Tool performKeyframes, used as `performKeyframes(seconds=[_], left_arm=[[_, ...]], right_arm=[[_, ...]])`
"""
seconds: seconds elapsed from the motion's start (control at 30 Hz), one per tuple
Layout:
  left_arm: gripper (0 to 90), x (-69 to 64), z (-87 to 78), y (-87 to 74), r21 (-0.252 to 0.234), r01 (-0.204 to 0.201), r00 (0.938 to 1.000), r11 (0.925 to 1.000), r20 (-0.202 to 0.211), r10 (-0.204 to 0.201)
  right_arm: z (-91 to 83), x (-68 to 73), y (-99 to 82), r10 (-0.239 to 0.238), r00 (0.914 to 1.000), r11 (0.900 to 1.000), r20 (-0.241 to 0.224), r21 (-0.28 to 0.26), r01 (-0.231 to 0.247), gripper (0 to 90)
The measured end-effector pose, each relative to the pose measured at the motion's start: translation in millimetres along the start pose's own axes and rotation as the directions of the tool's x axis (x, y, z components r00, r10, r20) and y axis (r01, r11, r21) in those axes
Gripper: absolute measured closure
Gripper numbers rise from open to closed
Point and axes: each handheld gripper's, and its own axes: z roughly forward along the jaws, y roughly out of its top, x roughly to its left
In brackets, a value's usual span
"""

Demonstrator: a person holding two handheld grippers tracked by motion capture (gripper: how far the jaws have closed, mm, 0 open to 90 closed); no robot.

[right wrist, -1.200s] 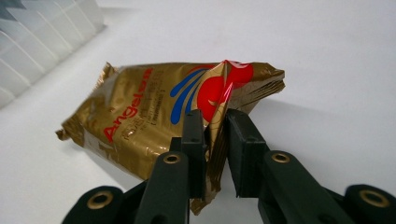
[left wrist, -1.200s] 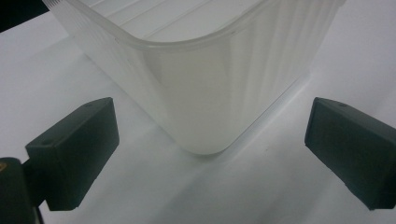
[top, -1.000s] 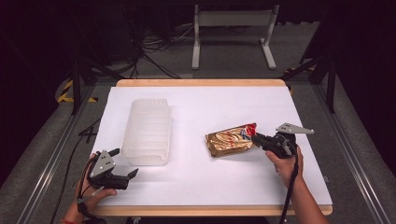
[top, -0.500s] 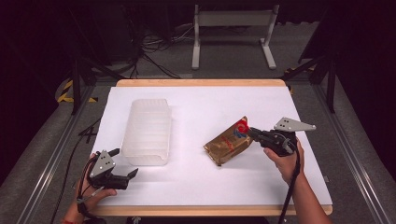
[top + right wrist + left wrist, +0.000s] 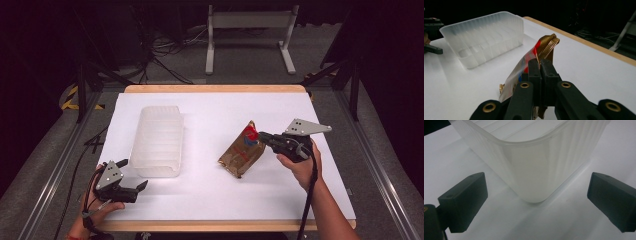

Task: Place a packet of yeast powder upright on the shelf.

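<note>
Right now the right tool [image 5: 263,135] is clamped on the gold snack packet [image 5: 242,151], tipping one end up off the white worktop [image 5: 210,110]; the left tool [image 5: 141,185] gapes wide just beside the clear plastic tub [image 5: 157,141]

overhead camera facing forward-down; two close tongs-mounted cameras, all sharing the tub [image 5: 156,141]
</note>
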Motion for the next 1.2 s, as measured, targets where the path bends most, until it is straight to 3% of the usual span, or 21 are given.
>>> performKeyframes(seconds=[0.63, 1.2], left_arm=[[3.9, -0.4, 0.0, 0.1, -0.001, 0.0, 1.0, 1.0, 0.003, 0.0], [3.9, -1.9, -1.5, -0.4, -0.001, 0.004, 0.9999, 1.0, 0.01, -0.004]], right_arm=[[15.4, 3.9, 46.9, -0.106, 0.9937, 0.9942, -0.037, -0.023, 0.105, 87.6], [38.8, 14.0, 75.1, -0.136, 0.9873, 0.9894, -0.083, -0.063, 0.131, 87.7]])
